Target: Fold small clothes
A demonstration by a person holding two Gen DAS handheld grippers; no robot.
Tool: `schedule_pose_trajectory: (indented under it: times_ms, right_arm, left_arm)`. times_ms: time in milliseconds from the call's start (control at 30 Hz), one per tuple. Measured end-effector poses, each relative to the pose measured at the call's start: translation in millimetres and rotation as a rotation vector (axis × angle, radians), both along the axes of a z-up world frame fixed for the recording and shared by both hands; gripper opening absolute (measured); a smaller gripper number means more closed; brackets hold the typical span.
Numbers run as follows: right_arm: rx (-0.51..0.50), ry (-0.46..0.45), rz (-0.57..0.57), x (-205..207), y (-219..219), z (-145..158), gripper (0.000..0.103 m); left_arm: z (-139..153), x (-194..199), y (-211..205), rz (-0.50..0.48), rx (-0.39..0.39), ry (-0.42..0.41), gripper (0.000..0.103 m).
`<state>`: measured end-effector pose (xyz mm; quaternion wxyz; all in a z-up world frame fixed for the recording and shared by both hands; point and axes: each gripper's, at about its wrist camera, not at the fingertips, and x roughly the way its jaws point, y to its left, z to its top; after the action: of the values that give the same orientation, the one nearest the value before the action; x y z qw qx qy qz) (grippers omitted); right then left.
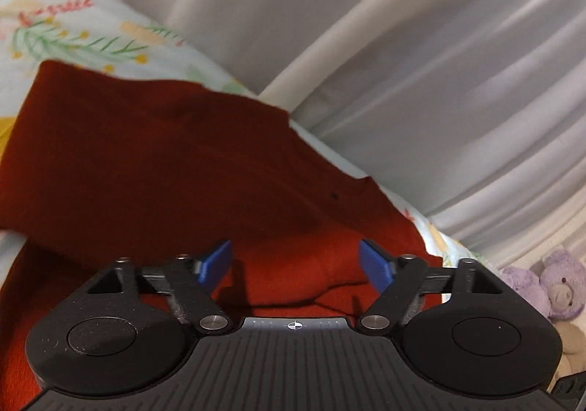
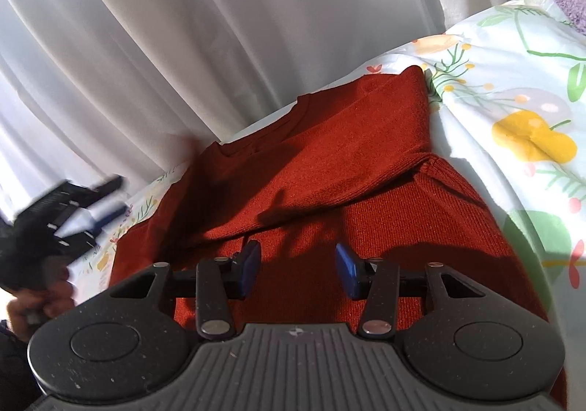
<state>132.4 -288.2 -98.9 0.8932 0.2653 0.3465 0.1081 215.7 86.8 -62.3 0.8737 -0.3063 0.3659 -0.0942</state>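
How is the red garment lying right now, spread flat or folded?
Partly folded. On the red garment an upper layer lies doubled over the lower one, its edge running diagonally across in both wrist views. Neither gripper holds it.

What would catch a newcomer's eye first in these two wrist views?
The rust-red knit garment dominates, lying on a floral bedsheet with one flap folded over its body. Both grippers, left and right, sit open above it, holding nothing. Pale curtains fill the background, a purple plush bear beside them.
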Motion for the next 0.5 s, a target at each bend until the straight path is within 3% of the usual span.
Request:
schedule_pose_trajectory:
  times_ms: [100, 300, 500]
  right_arm:
    - [0.016, 0.013, 0.035, 13, 2, 0, 0.046]
    - [0.131, 0.076, 0.114, 70, 18, -10, 0.047]
    - [0.066, 0.120, 0.152, 128, 48, -26, 0.054]
  left_arm:
    - [0, -21, 14, 0.081, 0.036, -0.010, 0.097]
    - [-2, -31, 55, 0.222, 0.127, 0.018, 0.097]
    - [-12, -41, 68, 0.251, 0.116, 0.050, 0.097]
